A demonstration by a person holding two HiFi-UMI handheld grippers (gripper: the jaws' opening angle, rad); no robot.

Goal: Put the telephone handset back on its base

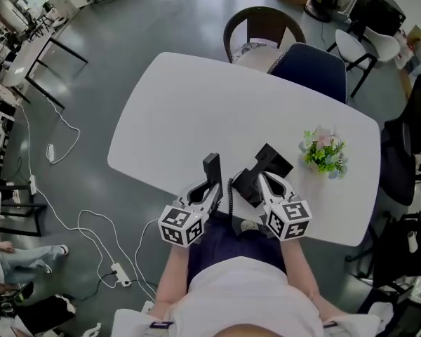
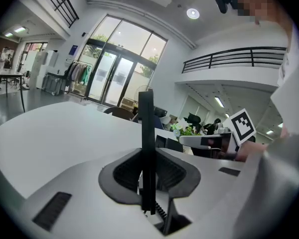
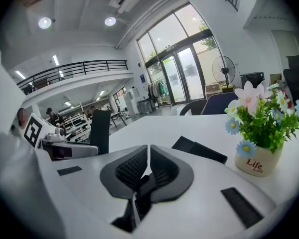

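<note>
A black telephone handset (image 1: 211, 166) stands upright above the near part of the white table (image 1: 196, 111). My left gripper (image 1: 213, 182) is shut on its lower end. In the left gripper view the handset (image 2: 146, 133) shows edge-on, clamped between the pads of the left gripper (image 2: 147, 178). A coiled cord (image 1: 231, 192) hangs beside it. The black base (image 1: 275, 161) lies just to the right. My right gripper (image 1: 263, 179) rests on the base's near side. In the right gripper view the jaws of the right gripper (image 3: 148, 166) stand nearly together with a dark edge pinched low between them, and the base (image 3: 199, 151) stretches beyond.
A small pot of artificial flowers (image 1: 324, 153) stands to the right of the base, close in the right gripper view (image 3: 261, 128). A round-backed chair (image 1: 263, 30) and a dark blue chair (image 1: 312, 69) stand at the table's far edge. Cables lie on the floor (image 1: 91, 230) to the left.
</note>
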